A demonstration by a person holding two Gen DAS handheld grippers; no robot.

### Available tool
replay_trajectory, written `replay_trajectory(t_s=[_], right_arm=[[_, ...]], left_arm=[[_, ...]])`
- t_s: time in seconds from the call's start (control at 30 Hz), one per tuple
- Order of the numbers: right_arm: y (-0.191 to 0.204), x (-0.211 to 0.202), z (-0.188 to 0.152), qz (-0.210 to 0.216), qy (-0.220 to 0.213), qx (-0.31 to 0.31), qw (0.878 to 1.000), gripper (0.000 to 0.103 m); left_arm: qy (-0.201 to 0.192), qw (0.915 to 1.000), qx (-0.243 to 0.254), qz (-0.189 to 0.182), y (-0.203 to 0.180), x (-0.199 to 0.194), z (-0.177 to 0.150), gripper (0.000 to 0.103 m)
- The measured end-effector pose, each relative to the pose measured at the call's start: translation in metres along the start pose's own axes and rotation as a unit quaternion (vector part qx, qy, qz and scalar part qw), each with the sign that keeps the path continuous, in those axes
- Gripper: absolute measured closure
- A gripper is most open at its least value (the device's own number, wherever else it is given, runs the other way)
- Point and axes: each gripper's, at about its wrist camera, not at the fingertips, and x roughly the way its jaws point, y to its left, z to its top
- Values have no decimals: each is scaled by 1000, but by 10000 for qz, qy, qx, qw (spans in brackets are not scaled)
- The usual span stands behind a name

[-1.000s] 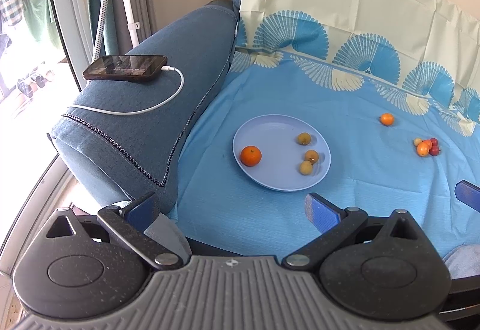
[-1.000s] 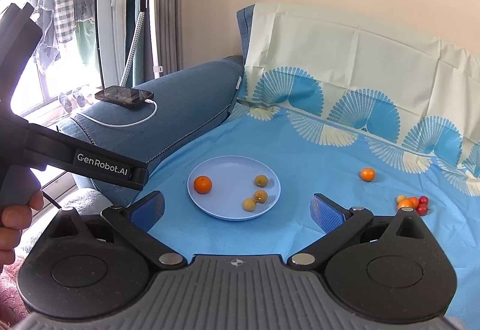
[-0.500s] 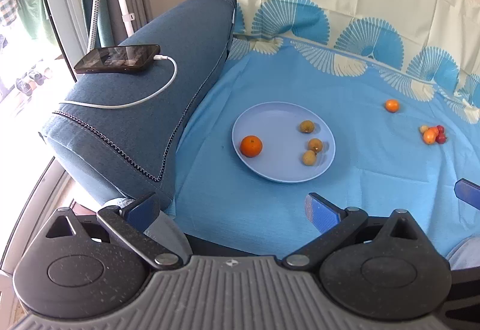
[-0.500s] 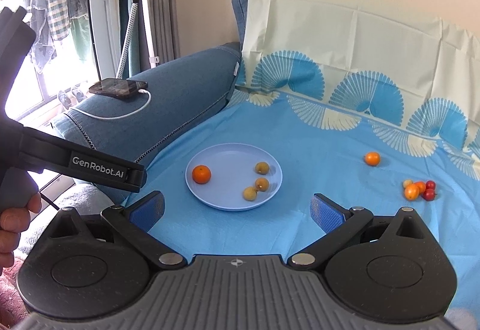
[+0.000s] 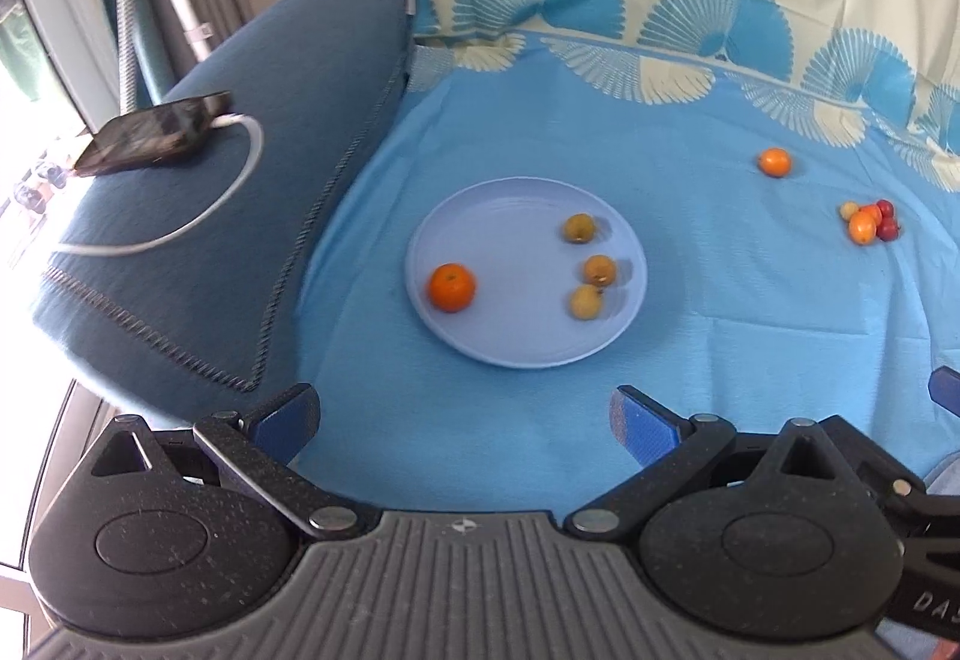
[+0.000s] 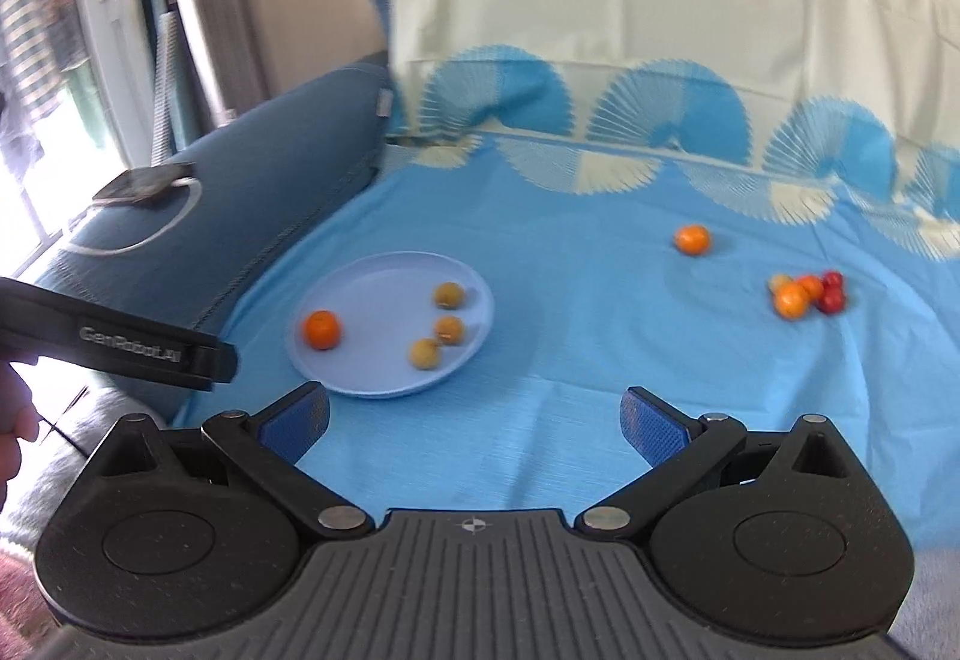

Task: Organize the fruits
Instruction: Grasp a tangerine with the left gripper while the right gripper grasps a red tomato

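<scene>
A light blue plate (image 5: 516, 216) (image 6: 372, 288) lies on the blue cloth and holds an orange (image 5: 451, 287) (image 6: 322, 329) and three small yellow-brown fruits (image 5: 599, 270) (image 6: 448, 329). A loose orange (image 5: 774, 162) (image 6: 692, 240) sits farther right on the cloth. Beyond it is a cluster of small orange, yellow and red fruits (image 5: 870, 223) (image 6: 807, 294). My left gripper (image 5: 465, 417) is open and empty, short of the plate. My right gripper (image 6: 474, 417) is open and empty too, nearer than the plate and to its right.
A blue padded armrest (image 5: 240, 192) borders the cloth on the left, with a phone (image 5: 153, 135) and its white cable (image 5: 180, 228) on it. A patterned cloth covers the backrest (image 6: 660, 48). The left gripper's body (image 6: 120, 342) and a hand (image 6: 15, 420) show at left.
Both cameras have moved forward and swung right, so the plate and loose fruits look larger and nearer. Both grippers stay open. No fruit has moved.
</scene>
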Motion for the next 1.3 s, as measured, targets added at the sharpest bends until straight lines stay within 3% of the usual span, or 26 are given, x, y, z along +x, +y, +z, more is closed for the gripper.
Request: replay_trajectory(t_s=[0.33,0.53,0.7,0.87,0.97,1.2,1.23,1.27,1.3], right_arm=[[-110,35,10,-1204,-241,801,9892,1],[-198,75,26,-2274,-612,978,9669,1],[-268,134,32,-2888,-476,938,9516,1],[-303,197,32,-2752,-255,442,9600,7],[-310,226,29,-2479,-109,225,9685,17],[-318,251,28,-2168,-192,151,9759,19],[-321,251,28,-2108,-204,206,9771,24],[-320,250,28,-2057,-231,205,9781,30],[-318,249,29,-2056,-232,138,9783,58]], left_arm=[[-103,9982,493,-339,-93,44,79,0],[-140,9957,700,-583,-173,100,135,0],[-100,9923,939,-797,-244,166,175,0],[180,9903,1091,-848,-299,237,205,0],[136,9888,1253,-805,-318,263,215,0],[361,9835,1532,-892,-343,301,223,0],[392,9828,1554,-919,-345,304,222,1],[365,9833,1482,-991,-343,304,220,9],[343,9838,1345,-1136,-339,301,218,32]])
